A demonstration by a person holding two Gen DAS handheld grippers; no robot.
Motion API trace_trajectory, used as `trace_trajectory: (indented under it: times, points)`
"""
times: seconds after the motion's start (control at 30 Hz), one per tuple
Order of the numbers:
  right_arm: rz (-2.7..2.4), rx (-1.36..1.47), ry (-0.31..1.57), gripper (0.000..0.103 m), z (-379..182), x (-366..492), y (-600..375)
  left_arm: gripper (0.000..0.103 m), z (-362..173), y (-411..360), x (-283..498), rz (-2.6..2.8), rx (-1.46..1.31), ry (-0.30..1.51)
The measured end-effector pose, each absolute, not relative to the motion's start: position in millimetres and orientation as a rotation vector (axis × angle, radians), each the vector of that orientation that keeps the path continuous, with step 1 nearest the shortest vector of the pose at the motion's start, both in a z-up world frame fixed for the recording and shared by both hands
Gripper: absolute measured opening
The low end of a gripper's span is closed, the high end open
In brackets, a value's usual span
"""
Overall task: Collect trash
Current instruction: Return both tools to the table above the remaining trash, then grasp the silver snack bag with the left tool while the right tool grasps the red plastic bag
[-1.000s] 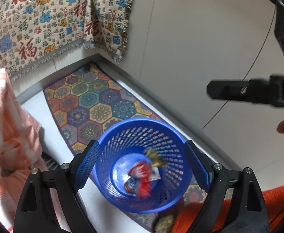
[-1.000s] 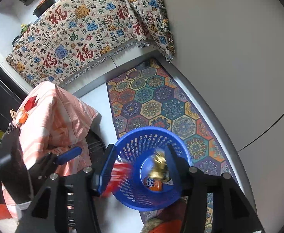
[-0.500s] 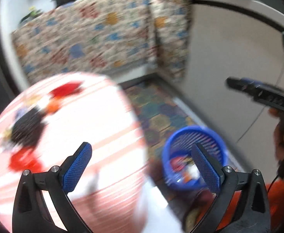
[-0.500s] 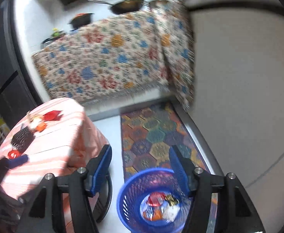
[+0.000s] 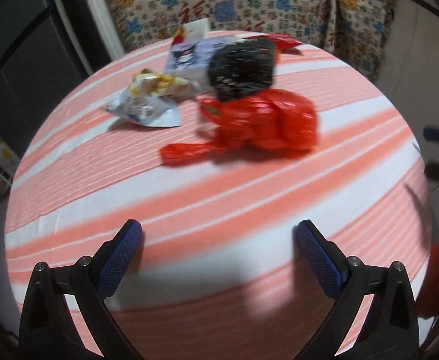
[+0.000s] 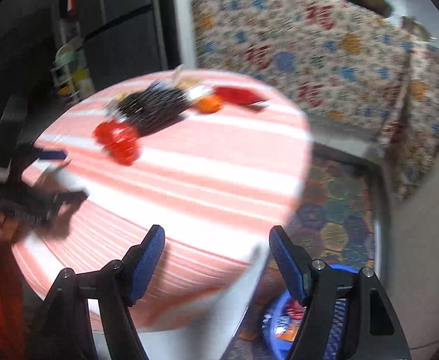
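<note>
Between the blue pads of the left gripper (image 5: 219, 240) nothing is held; its jaws are spread as wide as they go, having just been opening, and only the pink-striped tablecloth (image 5: 189, 198) is seen through the gap. The right gripper (image 6: 216, 240) is likewise released and empty, its jaws having just been opening too, and it is poised over the table's edge with the blue basket (image 6: 282, 327) partly seen below it on the floor, wrappers already inside.

Remaining trash is gathered at the far side of the table: a crumpled red bag (image 5: 261, 123), nearest to the left gripper; a silver snack packet (image 5: 147, 99) beside it; a dark bristly object (image 5: 243, 66) touching the red bag from behind; and a pale printed box (image 5: 189, 57) behind that. A red wrapper (image 6: 237, 94) and a small orange piece (image 6: 209, 105) are seen further back in the right view.

Several risks are judged likely. Both views are smeared, so a grab could be mistimed and the light red bag pushed away rather than pinched. Because the pieces are crowded together, the bristly object could be dragged along or the packet knocked off the table. Loose cloth could be caught by the pads. Both grippers are aimed at one cluster, so a collision is possible. A patterned cloth (image 6: 309, 48) is hung behind the table, well clear.
</note>
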State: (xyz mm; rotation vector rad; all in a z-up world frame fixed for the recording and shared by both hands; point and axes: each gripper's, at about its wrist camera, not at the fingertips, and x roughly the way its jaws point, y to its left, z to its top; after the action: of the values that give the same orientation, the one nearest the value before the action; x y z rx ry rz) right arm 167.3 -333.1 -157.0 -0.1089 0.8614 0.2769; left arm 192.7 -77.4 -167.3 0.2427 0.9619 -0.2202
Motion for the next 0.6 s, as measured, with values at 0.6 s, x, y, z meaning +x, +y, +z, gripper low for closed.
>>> trace_trajectory:
  times: [0.6]
  points:
    - [0.400, -0.241, 0.930, 0.076, -181, 223, -225, 0.103, -179, 4, 299, -0.378, 0.194, 0.933]
